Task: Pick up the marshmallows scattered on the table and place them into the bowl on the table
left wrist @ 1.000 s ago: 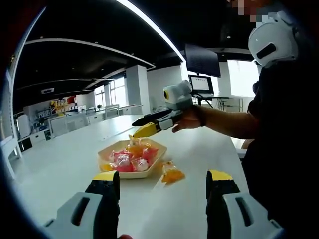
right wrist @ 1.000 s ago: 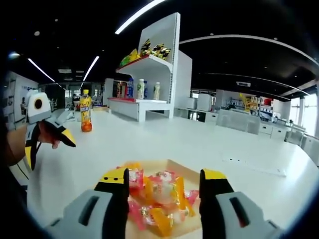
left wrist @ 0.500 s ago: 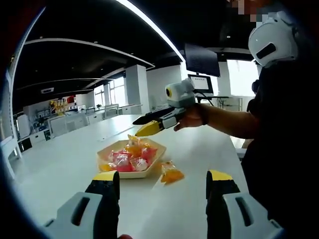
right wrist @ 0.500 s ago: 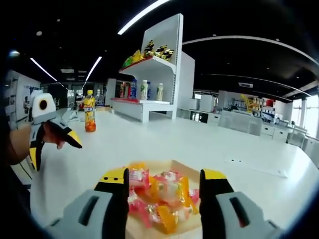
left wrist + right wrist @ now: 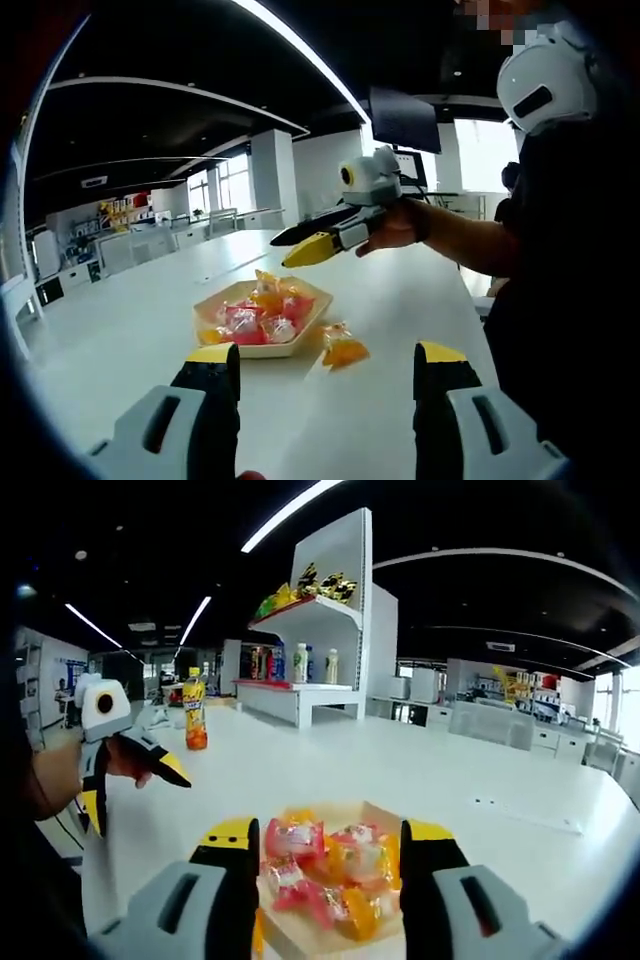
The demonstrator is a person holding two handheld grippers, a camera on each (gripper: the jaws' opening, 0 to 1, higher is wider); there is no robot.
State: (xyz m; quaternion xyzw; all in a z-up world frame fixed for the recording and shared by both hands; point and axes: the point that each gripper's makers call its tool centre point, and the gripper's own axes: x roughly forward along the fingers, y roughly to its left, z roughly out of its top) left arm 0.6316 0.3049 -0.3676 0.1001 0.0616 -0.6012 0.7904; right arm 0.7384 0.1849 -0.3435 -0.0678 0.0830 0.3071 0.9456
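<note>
A shallow tan bowl point(image 5: 262, 318) sits on the white table point(image 5: 140, 330), heaped with pink, orange and yellow wrapped marshmallows point(image 5: 258, 312). One orange wrapped marshmallow point(image 5: 344, 348) lies on the table just beside the bowl.

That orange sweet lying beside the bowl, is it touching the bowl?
Apart. The left gripper view shows white table between the orange sweet and the bowl.

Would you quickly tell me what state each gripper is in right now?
Left gripper: open, holding nothing, short of the bowl.
Right gripper: open, holding nothing, above the bowl of marshmallows.
</note>
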